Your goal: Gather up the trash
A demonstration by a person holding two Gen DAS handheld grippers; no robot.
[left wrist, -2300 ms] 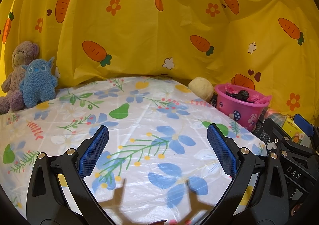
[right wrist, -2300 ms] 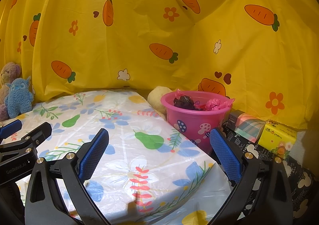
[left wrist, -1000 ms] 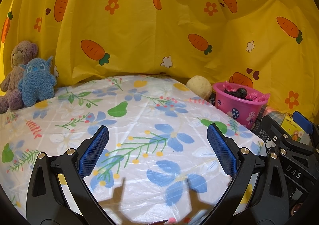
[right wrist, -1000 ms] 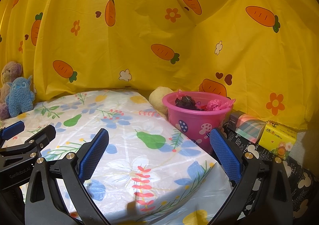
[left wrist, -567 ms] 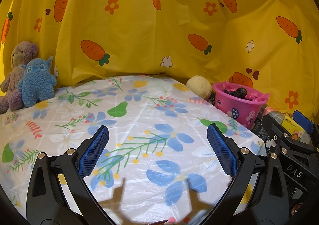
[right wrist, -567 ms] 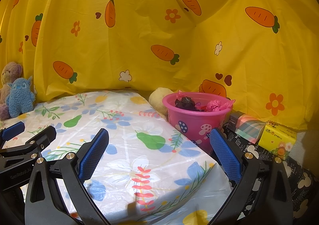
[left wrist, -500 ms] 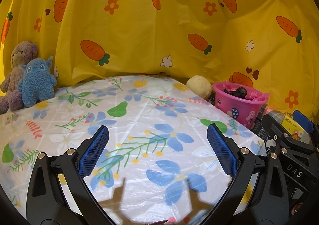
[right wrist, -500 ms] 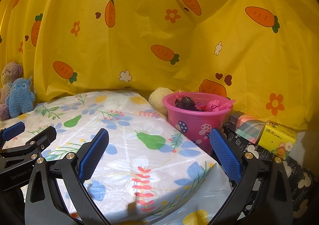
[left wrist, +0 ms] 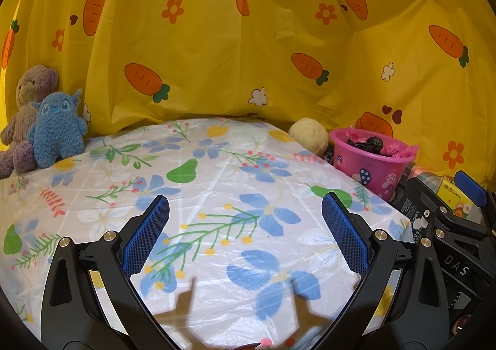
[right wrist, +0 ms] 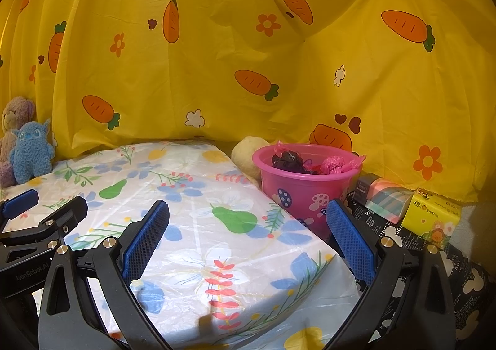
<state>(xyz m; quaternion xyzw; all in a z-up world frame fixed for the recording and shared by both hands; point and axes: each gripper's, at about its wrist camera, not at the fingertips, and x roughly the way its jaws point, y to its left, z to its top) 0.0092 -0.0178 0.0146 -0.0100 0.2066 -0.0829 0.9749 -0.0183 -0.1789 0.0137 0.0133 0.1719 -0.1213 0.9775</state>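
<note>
A pink bucket [right wrist: 302, 191] with mushroom prints stands just off the right edge of the flower-print table cover [right wrist: 198, 213]. Inside it lie a dark crumpled wad [right wrist: 286, 160] and pink crumpled plastic [right wrist: 336, 163]. The same pink bucket [left wrist: 370, 165] shows at the right in the left wrist view. My left gripper [left wrist: 245, 236] hovers open over the cover, nothing between its blue pads. My right gripper [right wrist: 248, 238] is open too, low over the cover's right part, short of the bucket. Each gripper shows at the edge of the other's view.
A cream plush ball [left wrist: 308, 136] rests behind the bucket. A blue plush [left wrist: 57, 129] and a brown teddy [left wrist: 21, 114] sit at the far left. A striped box [right wrist: 383, 196] and yellow tissue pack [right wrist: 432, 216] lie right of the bucket. A yellow carrot-print sheet [right wrist: 248, 39] hangs behind.
Both views have shifted only slightly; the scene sits a touch lower and left than 2.3 s ago. Both grippers stay open and nothing was picked up or dropped.
</note>
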